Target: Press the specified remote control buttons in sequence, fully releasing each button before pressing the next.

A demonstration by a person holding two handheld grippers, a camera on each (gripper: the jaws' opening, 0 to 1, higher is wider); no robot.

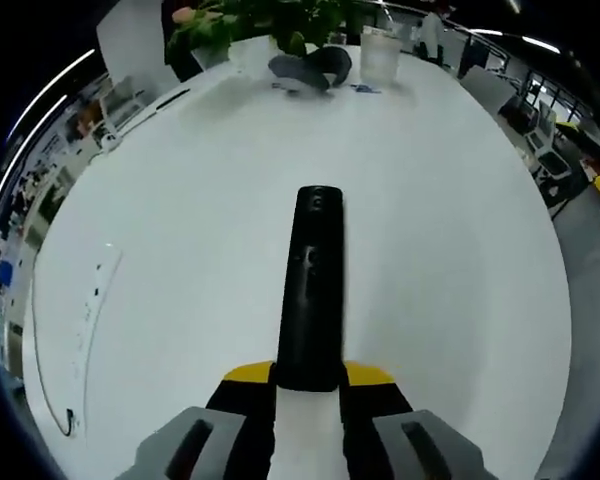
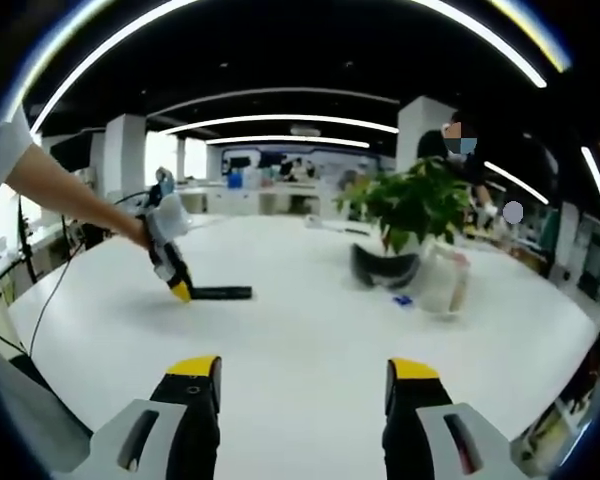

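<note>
1. Left gripper (image 1: 309, 385): yellow-tipped fingers (image 1: 248, 374) clenched on the near end of the remote control (image 1: 313, 285).
2. Slim black matte bar, rounded far end, long axis running straight ahead of the fingers, over the smooth white tabletop (image 1: 450, 260).
3. Right gripper (image 2: 306, 372): released, fingers wide apart, grasping nothing.
4. Beyond: leafy potted plant (image 2: 412, 205), clear plastic cup (image 2: 442, 282).
</note>
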